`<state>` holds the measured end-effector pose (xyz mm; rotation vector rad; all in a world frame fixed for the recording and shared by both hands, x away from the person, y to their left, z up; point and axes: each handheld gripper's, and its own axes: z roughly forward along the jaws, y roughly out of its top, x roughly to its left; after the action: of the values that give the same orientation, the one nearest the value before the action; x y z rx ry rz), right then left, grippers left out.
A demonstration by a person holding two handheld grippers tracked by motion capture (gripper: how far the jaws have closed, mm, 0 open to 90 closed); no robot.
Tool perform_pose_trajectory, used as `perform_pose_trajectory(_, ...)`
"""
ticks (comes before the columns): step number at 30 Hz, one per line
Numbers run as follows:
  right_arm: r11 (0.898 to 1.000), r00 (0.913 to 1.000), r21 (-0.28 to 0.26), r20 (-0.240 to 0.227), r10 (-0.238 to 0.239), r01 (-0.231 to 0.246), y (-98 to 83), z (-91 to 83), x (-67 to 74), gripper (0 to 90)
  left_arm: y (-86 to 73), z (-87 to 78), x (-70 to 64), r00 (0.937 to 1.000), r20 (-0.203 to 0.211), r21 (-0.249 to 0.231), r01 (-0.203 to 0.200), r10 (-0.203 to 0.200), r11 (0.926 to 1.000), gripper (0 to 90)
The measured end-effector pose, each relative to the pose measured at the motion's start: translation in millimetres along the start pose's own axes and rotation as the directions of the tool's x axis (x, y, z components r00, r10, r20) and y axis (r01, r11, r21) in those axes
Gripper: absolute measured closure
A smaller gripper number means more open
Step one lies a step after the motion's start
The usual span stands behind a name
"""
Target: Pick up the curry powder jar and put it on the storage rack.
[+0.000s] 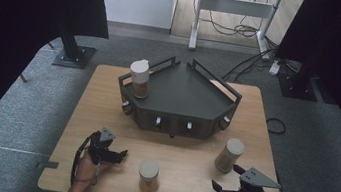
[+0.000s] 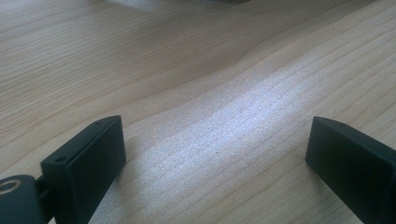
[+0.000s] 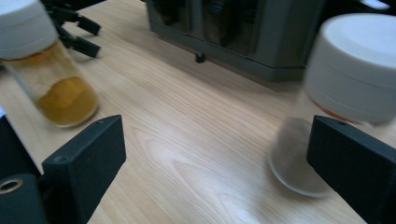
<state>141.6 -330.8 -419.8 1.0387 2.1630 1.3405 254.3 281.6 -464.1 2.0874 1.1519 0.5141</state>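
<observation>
right gripper [image 1: 226, 183]: lower right of the high view, jaws wide apart, nothing between them; we see it angled toward the right jar [image 1: 229, 154].
left gripper [image 1: 119, 155]: lower left, jaws spread, nothing held, over bare table [image 2: 224, 93].
right jar: on the table just up-left of the right gripper; at the right edge of the right gripper view [image 3: 345, 93], partly behind one jaw, not yet between the two.
middle jar [image 1: 149, 175]: bottom centre, yellow contents, between the two grippers.
rack [image 1: 180, 100]: centre, with a third jar [image 1: 140, 78] at its left corner.
next, we judge: centre the right jar between the jaws, grip the glass below the white lid, close slowly so it doesn't tip.
</observation>
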Motion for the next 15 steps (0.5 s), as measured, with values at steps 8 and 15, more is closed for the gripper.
perform_pose_trajectory(8, 0.999, 0.9968, -0.003, -0.069, -0.04, 0.04, 7.9, 9.8, 9.2, 4.9, -0.4, -0.3, 0.0, 1.0, 0.002, -0.001, -0.002, 0.002, 1.0, 4.4)
perform_pose_trajectory(15, 0.998, 0.9908, -0.034, -0.122, -0.058, 0.054, 12.8, 15.2, 18.4, 4.8, -0.5, -0.3, 0.0, 1.0, 0.002, -0.001, -0.002, 0.002, 1.0, 4.3)
